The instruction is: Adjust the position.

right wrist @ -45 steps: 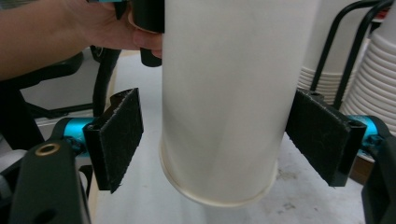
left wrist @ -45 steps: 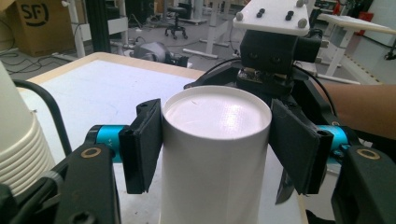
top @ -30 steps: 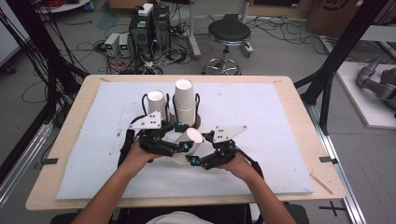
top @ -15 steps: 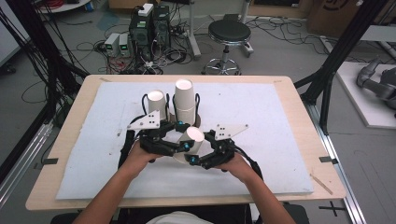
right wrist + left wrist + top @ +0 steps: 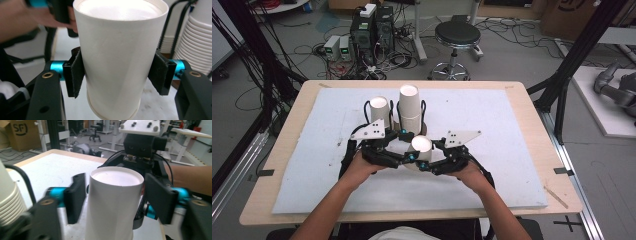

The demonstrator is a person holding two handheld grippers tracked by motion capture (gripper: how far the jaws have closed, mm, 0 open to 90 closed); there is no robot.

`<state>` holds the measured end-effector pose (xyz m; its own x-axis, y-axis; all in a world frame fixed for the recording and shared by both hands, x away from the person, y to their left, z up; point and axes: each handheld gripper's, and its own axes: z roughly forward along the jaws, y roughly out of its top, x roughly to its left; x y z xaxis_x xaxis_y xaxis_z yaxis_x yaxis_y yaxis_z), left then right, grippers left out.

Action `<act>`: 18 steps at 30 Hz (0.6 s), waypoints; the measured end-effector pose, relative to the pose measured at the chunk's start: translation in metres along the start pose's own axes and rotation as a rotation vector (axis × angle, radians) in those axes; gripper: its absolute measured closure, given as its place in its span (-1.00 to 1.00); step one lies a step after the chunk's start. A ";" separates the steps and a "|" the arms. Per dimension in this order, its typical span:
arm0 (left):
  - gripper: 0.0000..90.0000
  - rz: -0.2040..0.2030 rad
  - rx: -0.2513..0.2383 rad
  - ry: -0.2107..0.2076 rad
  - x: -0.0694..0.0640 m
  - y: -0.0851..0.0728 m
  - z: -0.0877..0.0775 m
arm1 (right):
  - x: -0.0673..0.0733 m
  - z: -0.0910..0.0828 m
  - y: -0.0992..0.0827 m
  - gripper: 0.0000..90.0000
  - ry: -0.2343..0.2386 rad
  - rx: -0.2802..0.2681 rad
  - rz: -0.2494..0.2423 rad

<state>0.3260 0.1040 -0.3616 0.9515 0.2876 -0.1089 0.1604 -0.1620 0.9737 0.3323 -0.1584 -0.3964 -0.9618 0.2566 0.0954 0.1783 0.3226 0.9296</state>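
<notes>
A smooth white paper cup (image 5: 117, 57), turned upside down and tapering upward, is clamped between the felt-lined black pads of the right gripper (image 5: 117, 75), just above the pale foam mat (image 5: 512, 130). The left gripper (image 5: 117, 200), its jaws having just opened, is seen flanking the cup without pressing it, beside ribbed cup stacks (image 5: 409, 107).
</notes>
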 end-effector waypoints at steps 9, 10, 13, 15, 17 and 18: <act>-0.47 0.019 0.065 -0.020 -0.005 -0.001 0.013 | 0.006 0.006 0.004 -0.17 -0.028 0.101 -0.082; -0.46 0.019 0.065 -0.020 -0.005 -0.001 0.013 | 0.006 0.006 0.004 -0.17 -0.028 0.101 -0.082; -0.22 0.028 0.078 -0.024 -0.004 -0.002 0.014 | 0.007 0.007 0.004 -0.19 -0.014 0.102 -0.088; -0.21 0.028 0.075 -0.024 -0.004 -0.001 0.013 | 0.007 0.006 0.004 -0.21 -0.011 0.096 -0.079; -0.20 0.023 0.062 -0.023 -0.004 0.000 0.012 | 0.006 0.006 0.004 -0.29 -0.007 0.084 -0.070; -0.20 0.023 0.062 -0.023 -0.004 0.000 0.012 | 0.006 0.005 0.004 -0.33 -0.006 0.069 -0.056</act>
<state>0.3256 0.0921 -0.3638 0.9609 0.2615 -0.0915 0.1532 -0.2264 0.9619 0.3283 -0.1507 -0.3941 -0.9695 0.2415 0.0421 0.1388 0.3988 0.9065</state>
